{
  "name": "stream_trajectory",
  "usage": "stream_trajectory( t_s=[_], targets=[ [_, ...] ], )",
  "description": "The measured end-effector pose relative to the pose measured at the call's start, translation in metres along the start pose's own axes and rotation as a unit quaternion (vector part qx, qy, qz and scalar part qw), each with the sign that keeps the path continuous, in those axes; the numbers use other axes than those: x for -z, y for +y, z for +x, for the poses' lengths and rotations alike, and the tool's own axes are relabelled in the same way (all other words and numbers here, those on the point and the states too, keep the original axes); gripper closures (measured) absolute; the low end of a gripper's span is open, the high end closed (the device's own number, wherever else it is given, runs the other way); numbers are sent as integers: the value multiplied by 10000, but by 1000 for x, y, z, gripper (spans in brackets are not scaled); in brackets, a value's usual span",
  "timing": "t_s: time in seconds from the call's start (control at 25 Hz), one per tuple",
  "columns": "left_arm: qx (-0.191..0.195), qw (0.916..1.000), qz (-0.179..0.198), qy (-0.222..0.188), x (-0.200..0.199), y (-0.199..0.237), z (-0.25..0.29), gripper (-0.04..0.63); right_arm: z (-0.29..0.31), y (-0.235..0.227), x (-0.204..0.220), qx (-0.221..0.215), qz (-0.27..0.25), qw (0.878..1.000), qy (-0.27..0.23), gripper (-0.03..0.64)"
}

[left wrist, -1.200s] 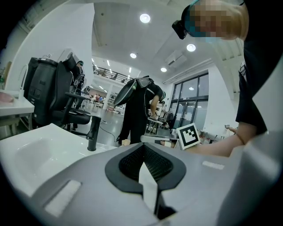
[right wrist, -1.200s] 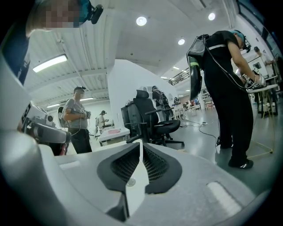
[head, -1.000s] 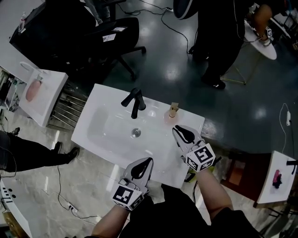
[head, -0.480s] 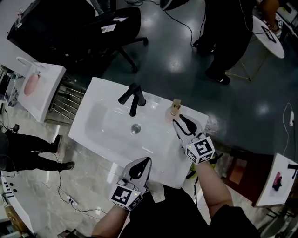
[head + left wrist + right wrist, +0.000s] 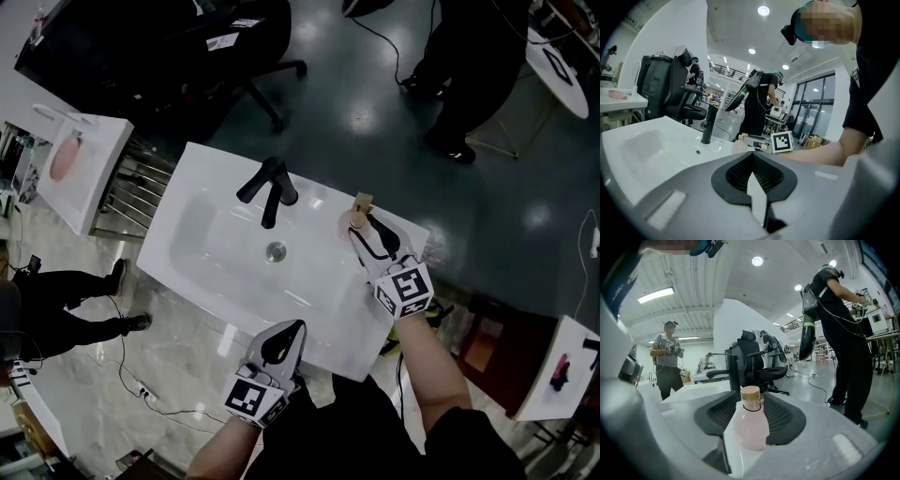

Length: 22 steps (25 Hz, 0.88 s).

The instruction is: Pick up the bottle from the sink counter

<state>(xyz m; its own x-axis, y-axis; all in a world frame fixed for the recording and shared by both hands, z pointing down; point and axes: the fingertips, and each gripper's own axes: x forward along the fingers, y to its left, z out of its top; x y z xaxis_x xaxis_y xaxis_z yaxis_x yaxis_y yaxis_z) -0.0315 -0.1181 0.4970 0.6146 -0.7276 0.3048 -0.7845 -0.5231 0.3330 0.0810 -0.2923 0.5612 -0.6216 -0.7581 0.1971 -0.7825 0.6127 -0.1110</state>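
Observation:
A small pale pink bottle (image 5: 356, 217) with a tan cap stands at the back right corner of the white sink counter (image 5: 309, 309). In the right gripper view the bottle (image 5: 751, 425) is upright between my jaws. My right gripper (image 5: 367, 230) is open around it, its jaws have just been opening, and I see no pad pressing on it. My left gripper (image 5: 299, 325) hovers shut and empty over the counter's front edge. The left gripper view shows its jaws (image 5: 752, 158) meeting, with the bottle (image 5: 739, 146) far ahead beside the right gripper's marker cube (image 5: 782, 141).
A black faucet (image 5: 267, 190) stands behind the basin (image 5: 220, 248). A black office chair (image 5: 234, 42) and a standing person (image 5: 469, 56) are beyond the counter. Other white sink units sit at left (image 5: 80, 173) and right (image 5: 562, 361). Cables trail over the floor.
My right gripper has moved forward to the bottle and opened its jaws around it. The left gripper has stayed by the front edge, shut.

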Motion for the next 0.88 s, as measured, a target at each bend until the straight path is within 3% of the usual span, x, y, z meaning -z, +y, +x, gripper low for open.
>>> stream_trajectory(
  t_s=[0.88],
  targets=[
    [-102, 9997, -209, 118, 13, 12, 7, 592, 23, -3, 8, -104, -81, 9998, -115, 436]
  ],
)
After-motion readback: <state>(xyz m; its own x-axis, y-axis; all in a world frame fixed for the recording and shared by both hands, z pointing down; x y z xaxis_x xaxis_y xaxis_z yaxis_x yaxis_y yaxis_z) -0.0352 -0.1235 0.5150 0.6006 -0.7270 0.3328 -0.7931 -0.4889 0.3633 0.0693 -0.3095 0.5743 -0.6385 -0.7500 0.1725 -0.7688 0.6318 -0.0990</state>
